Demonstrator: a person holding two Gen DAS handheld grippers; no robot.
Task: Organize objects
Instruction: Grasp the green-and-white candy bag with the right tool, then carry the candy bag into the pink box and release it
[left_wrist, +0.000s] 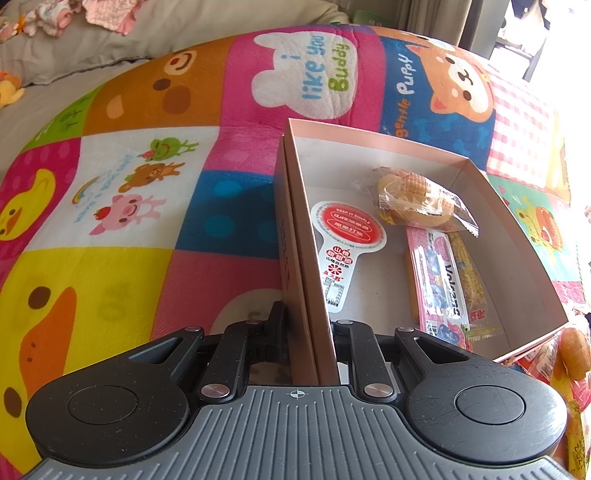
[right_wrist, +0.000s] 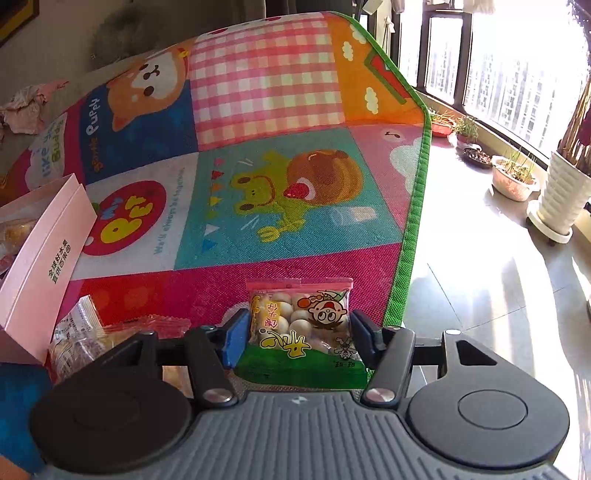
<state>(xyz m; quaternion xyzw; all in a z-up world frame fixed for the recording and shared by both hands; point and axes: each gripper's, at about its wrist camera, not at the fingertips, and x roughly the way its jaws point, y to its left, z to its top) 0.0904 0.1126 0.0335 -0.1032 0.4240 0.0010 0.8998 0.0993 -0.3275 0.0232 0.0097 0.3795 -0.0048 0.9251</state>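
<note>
A pink cardboard box (left_wrist: 476, 173) lies open on the colourful play mat (left_wrist: 147, 184). My left gripper (left_wrist: 306, 317) is shut on the box's left wall. Inside lie a wrapped bun (left_wrist: 417, 199), a pink snack stick pack (left_wrist: 439, 280), a yellow stick pack (left_wrist: 469, 273) and a red-and-white lollipop-shaped pack (left_wrist: 343, 240). In the right wrist view, my right gripper (right_wrist: 299, 328) stands open around a snack bag of white balls (right_wrist: 303, 328) lying on the mat; the fingers (right_wrist: 234, 332) flank it without clearly pressing it. The box's pink side (right_wrist: 48, 251) shows at the left.
More wrapped snacks (right_wrist: 85, 339) lie by the box's near corner, and one (left_wrist: 572, 350) beside the box. The mat's green edge (right_wrist: 413, 229) borders a tiled floor with plant pots (right_wrist: 561, 192) by the window. A sofa with clothes (left_wrist: 74, 14) is behind the mat.
</note>
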